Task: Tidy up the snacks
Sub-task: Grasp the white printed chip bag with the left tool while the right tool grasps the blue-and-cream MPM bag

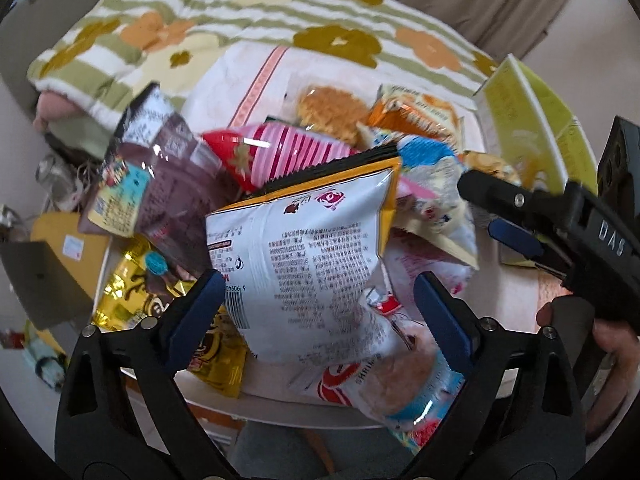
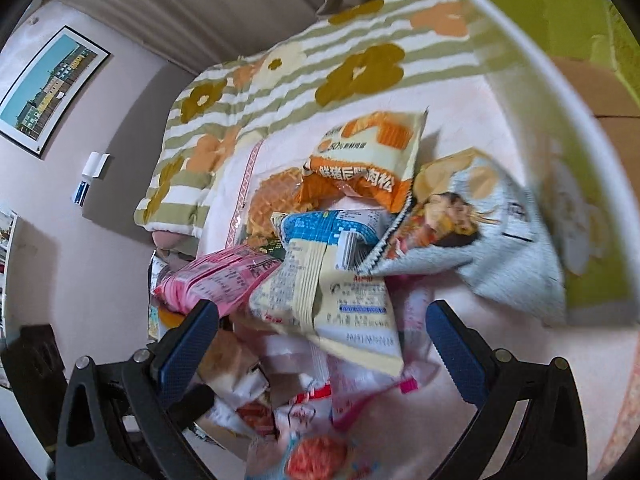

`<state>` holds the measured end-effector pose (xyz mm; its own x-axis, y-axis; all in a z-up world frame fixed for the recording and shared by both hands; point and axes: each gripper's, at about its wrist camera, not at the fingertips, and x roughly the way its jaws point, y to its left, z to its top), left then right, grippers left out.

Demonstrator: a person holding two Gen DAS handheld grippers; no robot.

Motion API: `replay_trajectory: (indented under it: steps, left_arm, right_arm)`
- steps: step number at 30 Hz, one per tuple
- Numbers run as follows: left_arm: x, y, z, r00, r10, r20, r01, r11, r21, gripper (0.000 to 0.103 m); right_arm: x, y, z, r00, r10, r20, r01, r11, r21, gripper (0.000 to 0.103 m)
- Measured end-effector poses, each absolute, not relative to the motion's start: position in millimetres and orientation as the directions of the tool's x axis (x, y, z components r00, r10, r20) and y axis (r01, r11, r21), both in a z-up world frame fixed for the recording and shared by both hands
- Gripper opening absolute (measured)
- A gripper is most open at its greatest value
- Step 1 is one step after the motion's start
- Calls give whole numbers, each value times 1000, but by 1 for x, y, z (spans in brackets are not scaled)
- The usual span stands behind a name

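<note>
Snacks lie in loose heap on table [image 1: 516,280], green box [image 2: 560,52] stands at right side. Your left gripper [image 1: 320,300] wide open, holds nothing, white chip bag [image 1: 304,248] between its fingers. Your right gripper [image 2: 322,340] also wide open and empty, above cream packet [image 2: 340,300]. You take only one bag, pinch sealed edge, lift slowly so neighbours not drag

Floral blanket [image 1: 224,20], framed pic [image 2: 48,88] on wall, curtain [image 2: 180,4]
</note>
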<state>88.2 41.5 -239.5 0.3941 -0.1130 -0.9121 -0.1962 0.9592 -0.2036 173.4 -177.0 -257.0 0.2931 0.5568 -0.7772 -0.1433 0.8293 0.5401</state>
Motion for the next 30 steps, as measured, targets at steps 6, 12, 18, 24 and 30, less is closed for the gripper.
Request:
replay_trajectory:
  steps: [6,12,18,24,30]
  left_arm:
    - [94,41,-253,371,-69,-926,-249,953,-171,93]
    - [98,43,-266,346,-61,-936,-293,941,-169,83]
    - [93,43,-264,357,-31,-934,-294,945,-144,70]
    - [90,45,-258,361,-28,-932,-294,945,-142,65]
    - [88,43,-249,372,-45,-927,-259,954,-150,61]
  right_arm:
    - [190,-164,-273,255,562,-787,-175,827,534,103]
    - [197,-160,-283,229,575,-785,-192,818,543,99]
    - [202,-162,-290,208,592,-779,-177,806,565,81]
    - [202,-168,-296,191,607,-771,-133,794,593,63]
    - [195,-172,-287,211,628,-749,-122,777,618,51]
